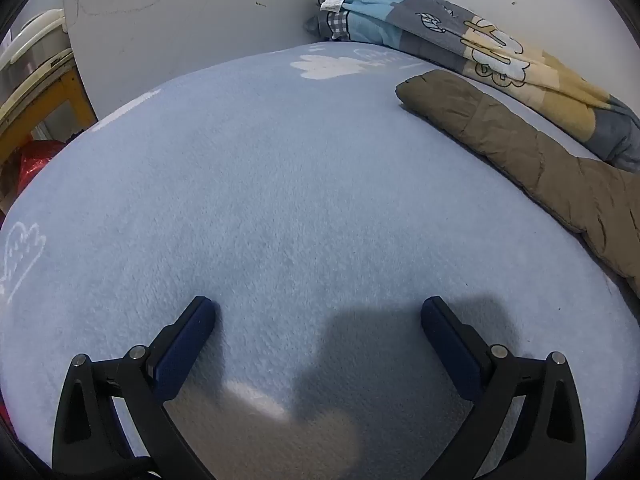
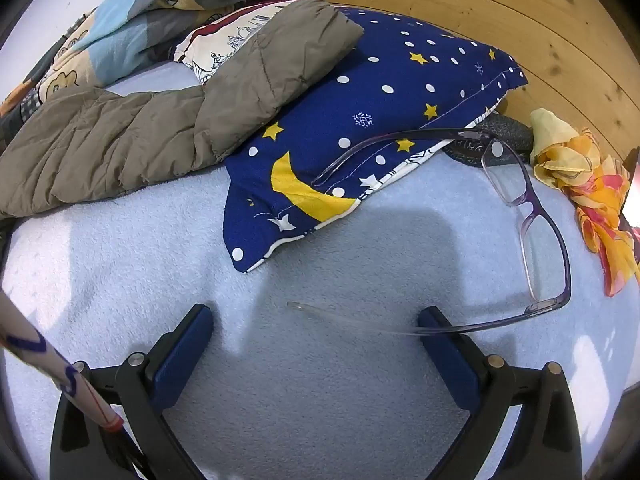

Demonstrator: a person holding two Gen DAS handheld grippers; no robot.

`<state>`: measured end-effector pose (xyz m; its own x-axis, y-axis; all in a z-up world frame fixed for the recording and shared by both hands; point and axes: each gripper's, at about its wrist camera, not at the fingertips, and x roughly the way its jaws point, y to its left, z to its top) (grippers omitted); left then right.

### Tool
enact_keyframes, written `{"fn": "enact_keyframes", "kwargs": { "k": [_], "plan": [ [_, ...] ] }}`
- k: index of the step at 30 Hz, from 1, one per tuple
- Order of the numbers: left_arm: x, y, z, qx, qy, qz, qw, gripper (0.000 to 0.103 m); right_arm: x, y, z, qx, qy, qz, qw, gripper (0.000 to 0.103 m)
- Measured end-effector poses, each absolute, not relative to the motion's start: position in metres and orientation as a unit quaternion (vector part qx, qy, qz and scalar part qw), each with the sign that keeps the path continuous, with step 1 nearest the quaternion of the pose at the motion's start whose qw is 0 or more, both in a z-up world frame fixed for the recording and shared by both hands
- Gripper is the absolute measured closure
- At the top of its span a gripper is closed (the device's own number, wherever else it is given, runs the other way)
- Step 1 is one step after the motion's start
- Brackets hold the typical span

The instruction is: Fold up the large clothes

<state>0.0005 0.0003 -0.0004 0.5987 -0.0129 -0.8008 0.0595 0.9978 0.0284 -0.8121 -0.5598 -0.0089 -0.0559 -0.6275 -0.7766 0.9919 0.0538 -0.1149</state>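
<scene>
Hovering low over a pale blue fleece bed cover (image 1: 280, 184), the left claw (image 1: 318, 312) is seen with its blue-padded fingers (image 1: 188, 340) spread wide and nothing held between them; its shadow is cast on the fleece just ahead. A brown quilted jacket (image 1: 532, 160), the large garment, is laid in a long rumpled strip along the right side of the bed, well apart from this claw. Beyond the jacket, against the wall, a patterned blue, grey and yellow blanket (image 1: 460, 36) is bunched up. At the far left, a yellow wooden stool (image 1: 48, 100) is seen beside the bed. In the right wrist view, the right claw (image 2: 316, 314) is likewise held wide open and empty above the same bed cover (image 2: 320, 400). The jacket (image 2: 160, 120) is spread across the upper left, with one end draped over a navy pillow (image 2: 380, 112) printed with stars, dots and a yellow moon. A pair of purple-framed glasses (image 2: 536, 216) is laid open on the cover to the right; one temple arm is rested on the pillow, while the other is stretched past the tip of the claw's right finger. A yellow and orange scarf (image 2: 592, 192) is crumpled at the right edge, near a wooden headboard (image 2: 480, 12).
</scene>
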Motion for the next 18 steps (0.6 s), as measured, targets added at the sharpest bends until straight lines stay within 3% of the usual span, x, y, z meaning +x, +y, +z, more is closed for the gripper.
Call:
{"fn": "enact_keyframes", "kwargs": {
  "k": [12,18],
  "plan": [
    [-0.077,0.017,0.022,0.017,0.465,0.004,0.885,0.0,-0.815,-0.515,0.012,0.304,0.332,-0.612,0.65,0.0],
    [-0.19,0.022,0.082,0.002,0.383,-0.056,0.922,0.0,-0.8,-0.435,0.098,0.237,0.278,-0.623,0.692,0.001]
  ]
}}
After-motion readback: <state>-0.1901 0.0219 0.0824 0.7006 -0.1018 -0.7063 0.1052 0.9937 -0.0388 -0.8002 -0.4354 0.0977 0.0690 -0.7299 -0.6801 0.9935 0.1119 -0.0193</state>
